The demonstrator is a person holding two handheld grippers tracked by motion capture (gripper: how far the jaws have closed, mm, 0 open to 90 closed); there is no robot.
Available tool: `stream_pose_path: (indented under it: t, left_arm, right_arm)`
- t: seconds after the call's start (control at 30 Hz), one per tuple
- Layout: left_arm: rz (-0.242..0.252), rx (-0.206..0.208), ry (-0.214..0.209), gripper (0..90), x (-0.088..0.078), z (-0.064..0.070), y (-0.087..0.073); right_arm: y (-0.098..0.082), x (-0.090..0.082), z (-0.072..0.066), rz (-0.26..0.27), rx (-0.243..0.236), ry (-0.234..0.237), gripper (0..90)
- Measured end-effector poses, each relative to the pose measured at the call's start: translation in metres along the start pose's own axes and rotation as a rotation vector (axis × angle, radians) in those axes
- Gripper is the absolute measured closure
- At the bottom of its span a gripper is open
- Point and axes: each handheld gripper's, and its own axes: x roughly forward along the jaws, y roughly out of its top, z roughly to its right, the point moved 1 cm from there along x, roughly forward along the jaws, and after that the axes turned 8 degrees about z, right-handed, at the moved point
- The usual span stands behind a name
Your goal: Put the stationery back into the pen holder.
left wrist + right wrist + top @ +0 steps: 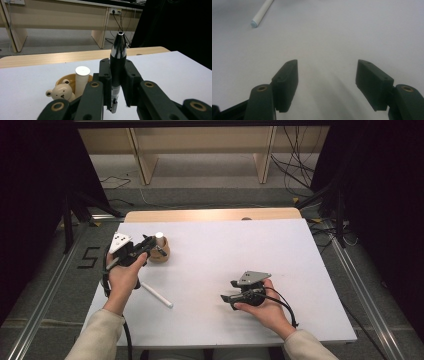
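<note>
In the high view, the left gripper [150,246] is hovering at the left side of the white table [225,250], clamping a black pen [153,249] right beside a tan holder [161,254]. A white cylinder [159,238] is standing upright in that holder, just behind the pen. A white stick [156,295] is lying flat on the table near the left forearm, well apart from the holder. The right gripper [226,298] is resting low toward the table's middle, its jaws standing apart with nothing in them.

In the left gripper view, the jaws are pressing on the black pen [117,67], which is standing upright between the pads [105,75], its silver tip pointing up. The holder [65,80] is sitting just left of the jaws, with the white cylinder [82,80] rising inside it and a small bear figure [61,92] leaning at its front rim. A wooden bench is standing on the floor beyond the table.

In the right gripper view, the right gripper [327,82] is holding its jaws wide over bare white table [324,37], gripping nothing. The white stick [262,13] is lying far ahead at the upper left, its blue-tinted end facing the camera.
</note>
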Motion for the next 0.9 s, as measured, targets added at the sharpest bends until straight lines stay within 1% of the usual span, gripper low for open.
stream_pose_path:
  t: [0.27, 0.6, 0.9]
  left_arm:
    - [-0.002, 0.000, -0.002, 79.4, 0.0001, -0.0011, 0.0015]
    - [0.008, -0.004, 0.003, 79.4, 0.0012, -0.0025, 0.0047]
    - [0.009, -0.007, 0.008, 79.4, 0.0049, -0.0040, 0.0059]
  right_arm:
    - [0.0000, 0.0001, 0.0000, 0.000, -0.001, -0.001, 35.2]
    - [0.0001, -0.0001, 0.0001, 0.002, 0.003, -0.002, 35.2]
    - [0.0000, 0.0000, 0.0004, 0.001, 0.001, -0.004, 35.1]
